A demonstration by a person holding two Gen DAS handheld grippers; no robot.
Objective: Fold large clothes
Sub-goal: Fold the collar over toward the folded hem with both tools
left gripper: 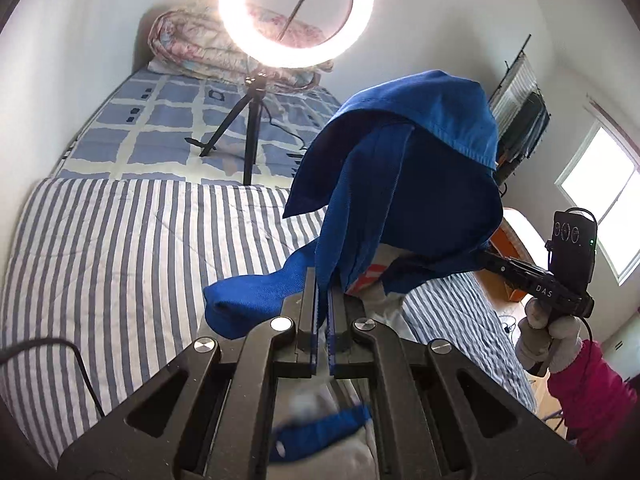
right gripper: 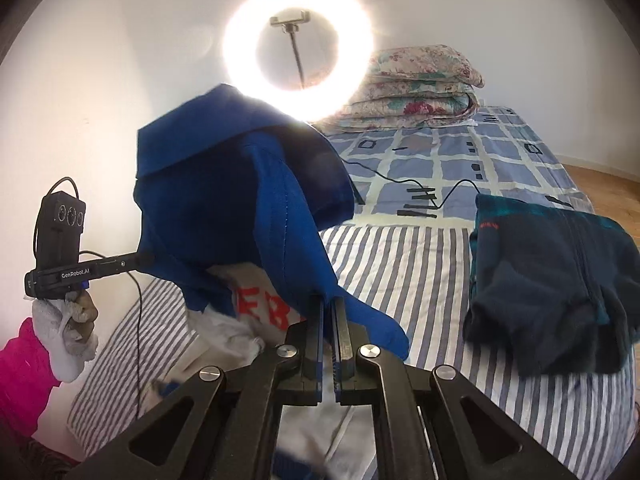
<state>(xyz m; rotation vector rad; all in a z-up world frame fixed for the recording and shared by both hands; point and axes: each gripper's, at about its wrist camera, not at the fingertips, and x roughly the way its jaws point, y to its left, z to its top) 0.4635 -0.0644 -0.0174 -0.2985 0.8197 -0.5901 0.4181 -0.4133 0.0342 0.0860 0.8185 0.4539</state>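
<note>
A blue garment (left gripper: 404,184) with a white panel and red lettering hangs lifted above the striped bed. My left gripper (left gripper: 323,280) is shut on an edge of its blue cloth. In the right wrist view the same blue garment (right gripper: 240,208) drapes in front, and my right gripper (right gripper: 329,308) is shut on another edge of it. Each view shows the other gripper at the side, held by a gloved hand (left gripper: 548,336) with a pink sleeve. The cloth between the two grips sags, and its white part (right gripper: 256,300) hangs lower.
A striped blanket (left gripper: 120,264) covers the near bed, with a blue checked sheet (left gripper: 160,128) beyond. A ring light on a tripod (left gripper: 296,12) stands on the bed. A folded floral quilt (right gripper: 420,84) lies at the head, and a folded dark garment (right gripper: 548,288) at the right. A window (left gripper: 600,188) is on the right.
</note>
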